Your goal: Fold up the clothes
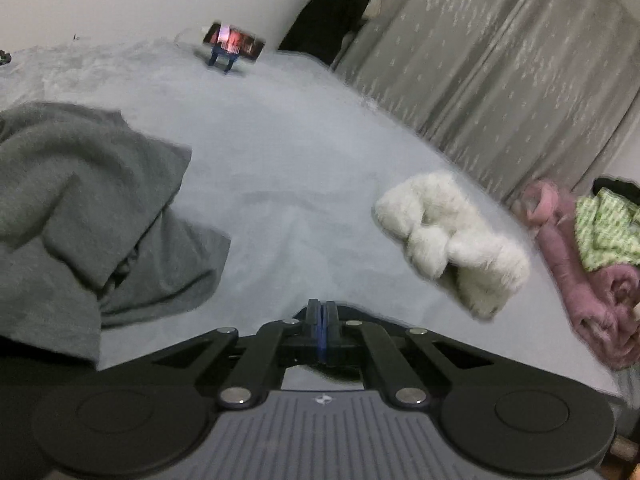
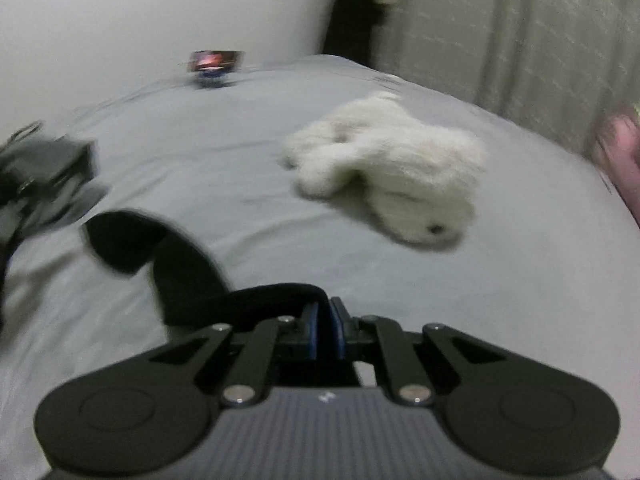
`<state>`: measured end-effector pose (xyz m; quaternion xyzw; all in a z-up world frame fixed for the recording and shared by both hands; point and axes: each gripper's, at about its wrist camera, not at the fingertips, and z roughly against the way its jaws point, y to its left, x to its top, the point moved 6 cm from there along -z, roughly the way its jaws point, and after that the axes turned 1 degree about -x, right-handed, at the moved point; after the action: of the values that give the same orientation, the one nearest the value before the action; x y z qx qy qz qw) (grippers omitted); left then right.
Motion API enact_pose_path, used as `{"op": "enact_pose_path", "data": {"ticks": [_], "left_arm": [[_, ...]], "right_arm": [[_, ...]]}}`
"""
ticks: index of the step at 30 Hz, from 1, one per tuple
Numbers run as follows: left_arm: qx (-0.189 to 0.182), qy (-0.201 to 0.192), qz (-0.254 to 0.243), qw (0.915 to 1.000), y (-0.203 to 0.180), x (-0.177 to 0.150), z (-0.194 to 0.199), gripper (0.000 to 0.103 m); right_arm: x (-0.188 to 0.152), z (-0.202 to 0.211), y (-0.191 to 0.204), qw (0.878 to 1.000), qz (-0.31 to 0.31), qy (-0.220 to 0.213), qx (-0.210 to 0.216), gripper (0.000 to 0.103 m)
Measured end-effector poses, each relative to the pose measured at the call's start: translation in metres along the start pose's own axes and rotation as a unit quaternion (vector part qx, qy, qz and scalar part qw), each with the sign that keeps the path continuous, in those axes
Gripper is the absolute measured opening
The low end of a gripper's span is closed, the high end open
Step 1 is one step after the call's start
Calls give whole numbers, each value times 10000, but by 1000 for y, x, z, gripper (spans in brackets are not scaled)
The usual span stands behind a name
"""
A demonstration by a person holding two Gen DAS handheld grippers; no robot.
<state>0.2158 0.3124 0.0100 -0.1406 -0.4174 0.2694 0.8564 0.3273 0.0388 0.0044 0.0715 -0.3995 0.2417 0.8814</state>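
Closest to the left wrist camera, the left hand-held gripper (image 1: 321, 312) fills the bottom of the view, its two blue-padded fingers pressed together with nothing visible between them. It points out over a bed (image 1: 280, 152) covered with a pale grey sheet. A crumpled grey garment (image 1: 88, 208) lies on the left side of the bed, bunched in thick folds, its long axis running from the far left toward the near centre. To the right, a fluffy white garment (image 1: 448, 236) sits in a loose heap, stretched diagonally from the middle of the bed toward the near right edge. Beyond it, at the right edge, pink clothing (image 1: 580, 280) lies rolled with a green-patterned piece (image 1: 608, 232) on top. A small phone on a stand (image 1: 232, 42) sits at the far end of the bed, and grey curtains (image 1: 500, 80) hang behind on the right.

Nearest the right wrist camera, the right hand-held gripper (image 2: 325, 312) has its fingers drawn almost together, pinching the end of a black strip of cloth (image 2: 176, 264). This strip runs from the fingertips away to the left, curling across the sheet toward a dark blurred mass at the left edge. The fluffy white garment (image 2: 392, 168) lies well apart on the right half of the bed (image 2: 520, 280), its long axis running from far left to near right. The picture is blurred.
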Motion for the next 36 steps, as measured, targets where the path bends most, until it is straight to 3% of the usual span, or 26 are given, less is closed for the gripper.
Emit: {"op": "enact_pose_path", "data": {"ticks": [3, 7, 10, 12, 17, 20, 23, 29, 31, 32, 36], "left_arm": [[123, 252, -26, 9996, 0, -9, -8, 0], [196, 222, -81, 9995, 2, -10, -9, 0], [195, 272, 48, 9994, 7, -9, -10, 0], [188, 296, 143, 9993, 10, -8, -11, 0], [220, 316, 211, 9990, 9, -8, -11, 0], [266, 300, 248, 9989, 12, -8, -11, 0], [326, 278, 315, 9986, 16, -7, -10, 0], [320, 192, 399, 9985, 21, -2, -6, 0], [364, 167, 388, 9984, 23, 0, -4, 0], [389, 161, 451, 9981, 25, 1, -3, 0], [331, 0, 944, 9950, 40, 11, 8, 0]], "right_arm": [[1, -18, -19, 9967, -772, 189, -145, 8], [-12, -39, -46, 9779, -1943, 516, -575, 8], [-20, -40, -30, 9866, -1344, 488, -789, 20], [-20, -30, -10, 9932, -671, 242, -915, 46], [-9, 1, 35, 9948, 270, -444, -880, 49], [-4, 5, 74, 9969, 581, -462, -275, 48], [-7, 0, 113, 9952, 651, -288, 670, 46], [-5, -24, 170, 9867, 1275, -333, 953, 45], [2, -30, 178, 9862, 1304, -367, 952, 28], [6, -34, 181, 9869, 1256, -365, 942, 10], [21, -15, 176, 9870, 596, -519, 1400, 6]]}}
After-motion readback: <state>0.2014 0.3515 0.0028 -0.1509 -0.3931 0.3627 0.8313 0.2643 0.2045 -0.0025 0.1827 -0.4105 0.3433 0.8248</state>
